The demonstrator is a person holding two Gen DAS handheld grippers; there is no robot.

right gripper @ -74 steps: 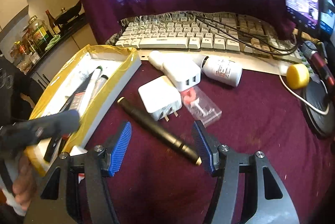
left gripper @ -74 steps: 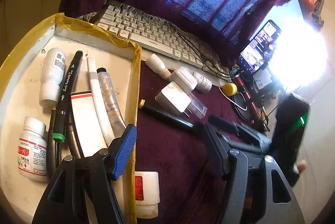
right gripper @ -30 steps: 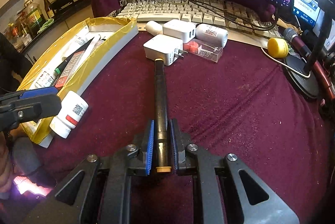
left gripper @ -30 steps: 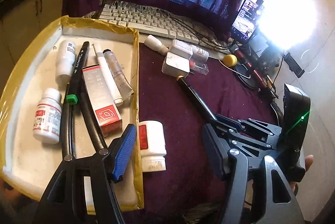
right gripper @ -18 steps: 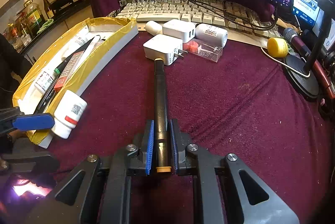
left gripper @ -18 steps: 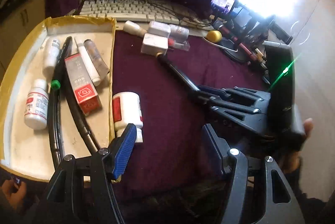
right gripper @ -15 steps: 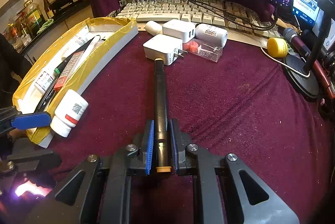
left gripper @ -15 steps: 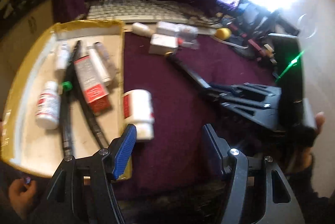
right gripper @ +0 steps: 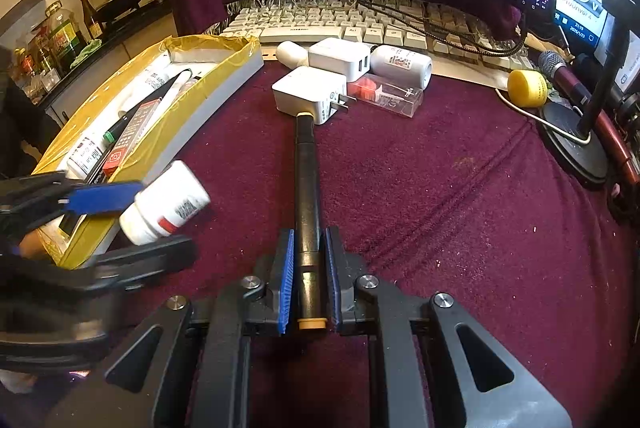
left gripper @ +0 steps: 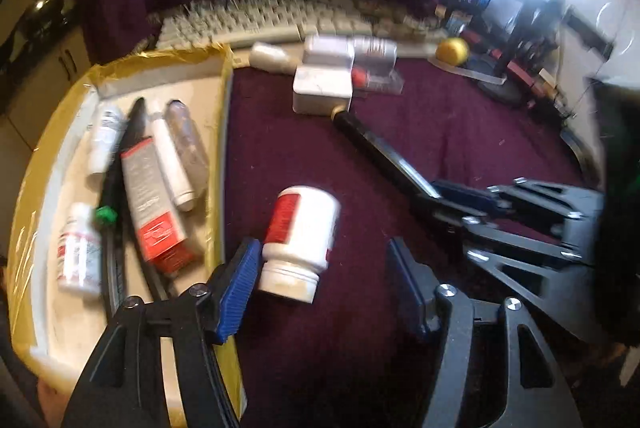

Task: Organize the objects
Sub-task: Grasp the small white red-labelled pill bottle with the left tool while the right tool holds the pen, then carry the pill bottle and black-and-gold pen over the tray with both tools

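A white pill bottle (left gripper: 300,232) with a red label lies on the maroon cloth beside the yellow-taped tray (left gripper: 222,132). My left gripper (left gripper: 324,288) straddles it with its jaws closing. The left blue pad (left gripper: 238,284) is at the bottle's cap, and the right pad (left gripper: 406,284) stands clear of it. The right wrist view shows the same bottle (right gripper: 166,208) between the left gripper's fingers. My right gripper (right gripper: 308,284) is shut on a black pen (right gripper: 306,180) with orange ends, whose far tip touches a white charger (right gripper: 308,94). In the left wrist view the right gripper (left gripper: 440,196) holds that pen (left gripper: 372,144).
The tray (right gripper: 224,68) holds small white bottles, a marker, tubes and a red-and-grey box (left gripper: 150,200). Behind the chargers lie another white bottle (right gripper: 402,62), a clear case (right gripper: 386,94), a keyboard (right gripper: 360,20) and a yellow ball (right gripper: 526,88). A microphone stand base (right gripper: 576,144) sits at the right.
My left gripper has swung right and down onto the white bottle, which now lies between its narrowing jaws. The right gripper and the pen have not moved.
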